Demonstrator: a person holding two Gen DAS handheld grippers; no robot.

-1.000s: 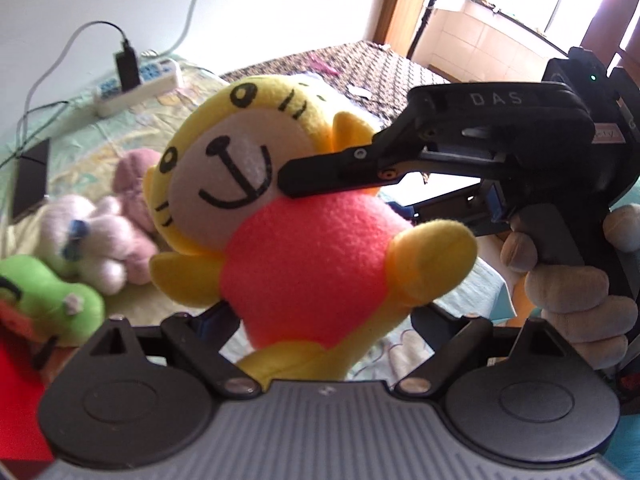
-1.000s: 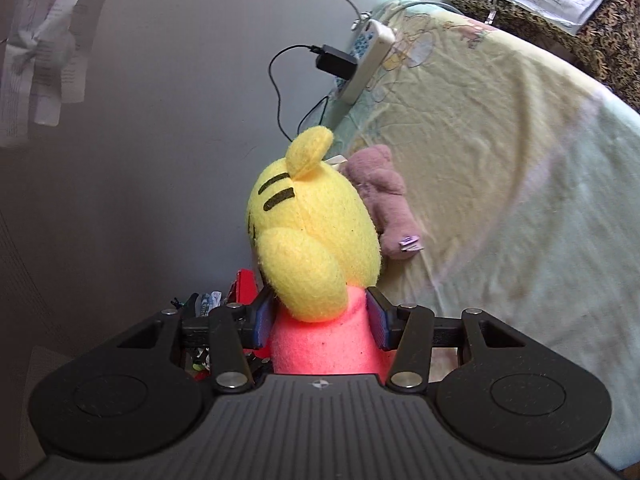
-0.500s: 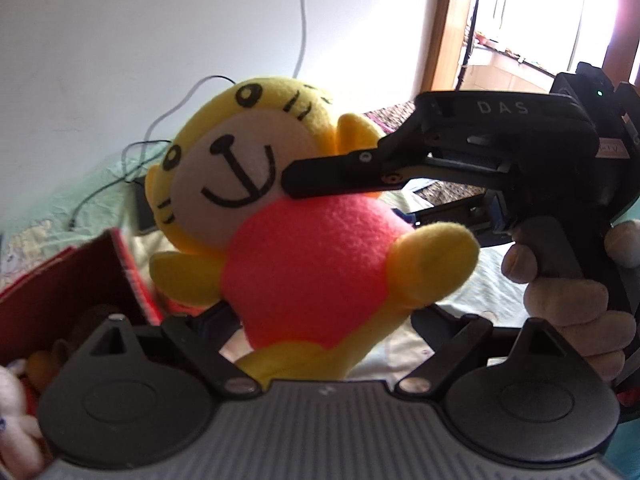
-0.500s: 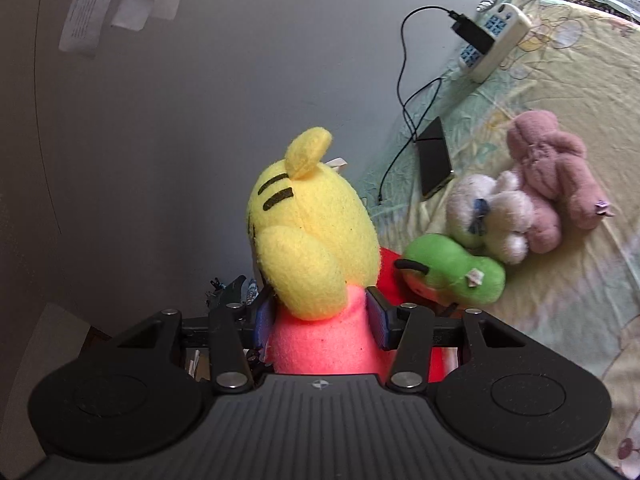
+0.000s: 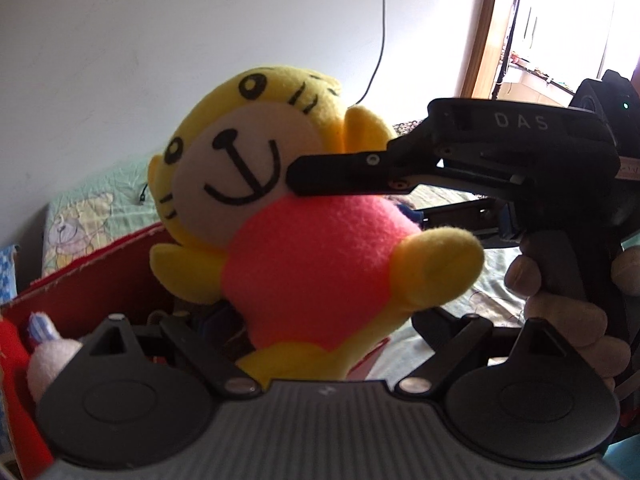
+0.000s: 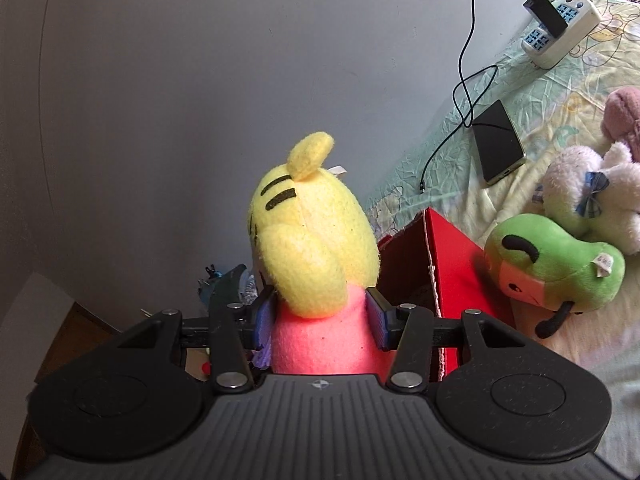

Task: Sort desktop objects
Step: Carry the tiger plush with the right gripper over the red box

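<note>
The right gripper (image 6: pixel 320 320) fingers clamp the pink body of the yellow plush tiger toy (image 6: pixel 312 248). At 3 o'clock stands the red cardboard box (image 6: pixel 452 256), the toy held above its edge. The left gripper (image 5: pixel 320 344) fingers stand spread, released, the toy's legs between them. At 2 o'clock lies the green plush toy (image 6: pixel 560 272) on the bed.

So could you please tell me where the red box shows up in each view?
Left wrist: red box at lower left, behind and below the yellow plush.
Right wrist: red box right of centre, just right of the plush, left of the green toy.
Shared landmark: the yellow plush.
</note>
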